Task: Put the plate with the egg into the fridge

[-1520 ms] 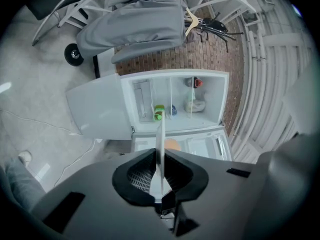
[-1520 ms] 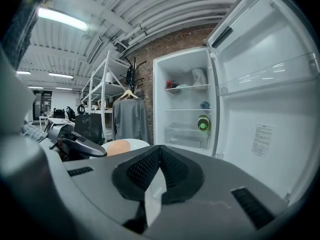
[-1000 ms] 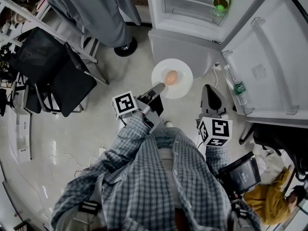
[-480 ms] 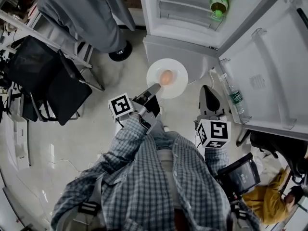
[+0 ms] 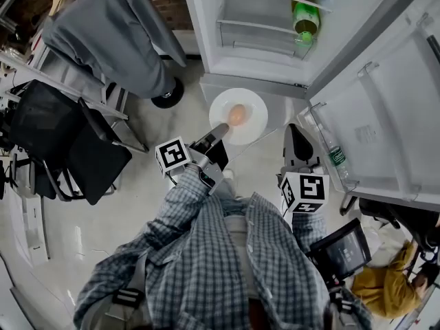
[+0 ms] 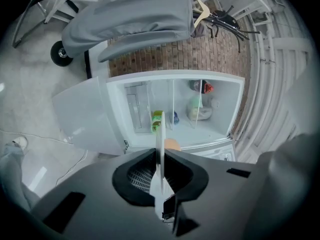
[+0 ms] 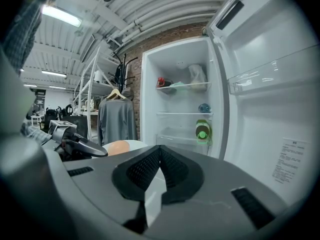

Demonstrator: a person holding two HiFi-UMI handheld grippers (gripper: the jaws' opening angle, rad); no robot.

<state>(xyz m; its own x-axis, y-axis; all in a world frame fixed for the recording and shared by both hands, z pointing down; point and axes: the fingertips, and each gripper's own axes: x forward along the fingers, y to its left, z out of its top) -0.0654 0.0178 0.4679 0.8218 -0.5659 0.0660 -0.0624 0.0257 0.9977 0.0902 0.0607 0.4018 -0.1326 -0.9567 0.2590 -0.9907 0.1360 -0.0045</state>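
Left claw point(image 5: 220, 130): clamped on the rim of the white plate point(image 5: 253, 121) at its seven o'clock; plate kept flat, likely so the egg point(image 5: 236, 115) stays put.
Plate: in the air above the floor, at twelve o'clock from the person, just short of the open fridge point(image 5: 254, 40).
Right claw point(image 5: 297, 137): jaws pressed together, empty, at the plate's four o'clock, apart from it.
Fridge door point(image 5: 385, 108): swung wide at two o'clock, shelves exposed.
Green bottle point(image 5: 303, 20): lying on a shelf at one o'clock; the space left of it looks free.
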